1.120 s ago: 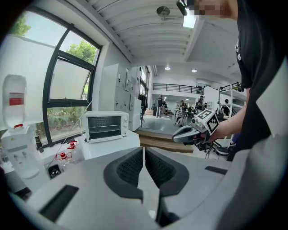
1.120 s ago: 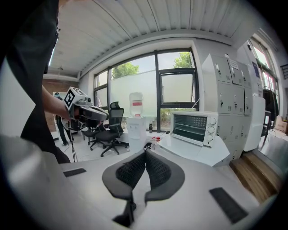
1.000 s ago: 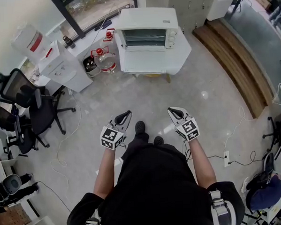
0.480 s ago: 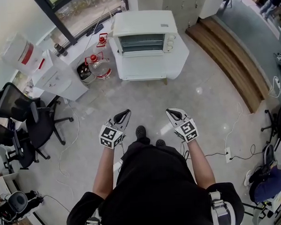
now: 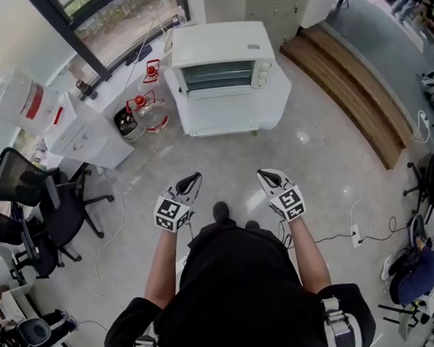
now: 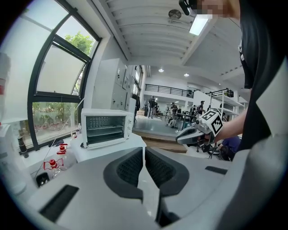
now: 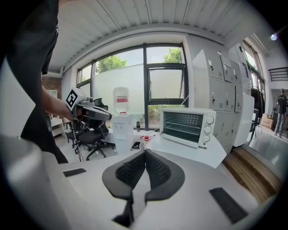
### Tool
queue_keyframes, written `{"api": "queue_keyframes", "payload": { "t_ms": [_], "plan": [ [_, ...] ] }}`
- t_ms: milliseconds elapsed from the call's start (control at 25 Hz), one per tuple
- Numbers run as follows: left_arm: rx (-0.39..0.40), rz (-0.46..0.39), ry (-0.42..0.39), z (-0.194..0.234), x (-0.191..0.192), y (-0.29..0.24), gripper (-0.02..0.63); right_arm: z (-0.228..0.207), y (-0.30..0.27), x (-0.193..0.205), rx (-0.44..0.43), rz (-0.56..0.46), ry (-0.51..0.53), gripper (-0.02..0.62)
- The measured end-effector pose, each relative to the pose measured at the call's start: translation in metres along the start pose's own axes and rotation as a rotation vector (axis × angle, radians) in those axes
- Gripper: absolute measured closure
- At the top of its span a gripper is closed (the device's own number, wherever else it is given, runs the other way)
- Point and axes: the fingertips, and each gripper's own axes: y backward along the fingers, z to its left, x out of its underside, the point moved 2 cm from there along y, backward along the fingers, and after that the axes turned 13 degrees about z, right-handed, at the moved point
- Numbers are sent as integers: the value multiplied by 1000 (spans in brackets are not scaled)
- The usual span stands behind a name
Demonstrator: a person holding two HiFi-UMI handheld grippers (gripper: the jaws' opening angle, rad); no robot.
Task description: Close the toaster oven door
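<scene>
The white toaster oven (image 5: 222, 60) stands on a white table (image 5: 271, 104) a few steps ahead of me. Its front shows the wire racks (image 7: 183, 126), and a pale strip under the opening looks like the door folded down. My left gripper (image 5: 191, 181) and right gripper (image 5: 266, 176) are held level at waist height, side by side, far short of the oven. Both are shut with nothing between the pads. In the left gripper view its jaws (image 6: 144, 152) meet in front of the oven (image 6: 107, 127). The right gripper (image 7: 145, 156) points at the oven too.
A white cabinet (image 5: 84, 132) and a water bottle (image 5: 26, 99) stand left of the table, with red-capped jugs (image 5: 147, 111) between. Office chairs (image 5: 37, 200) crowd the left. A wooden step (image 5: 346, 82) runs along the right. Cables (image 5: 351, 235) lie on the floor.
The head view has swung a little, so the oven sits slightly further right in the picture. Both grippers hold the same pose and stay shut.
</scene>
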Motion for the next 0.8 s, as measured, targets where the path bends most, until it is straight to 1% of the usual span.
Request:
{"api": "queue_keyframes", "payload": {
  "t_ms": [480, 800],
  "plan": [
    [77, -1, -35, 54, -18, -26, 572, -15, -36, -17, 63, 28, -56, 580],
    [84, 14, -26, 87, -15, -29, 572, -22, -56, -18, 77, 54, -96, 580]
  ]
}}
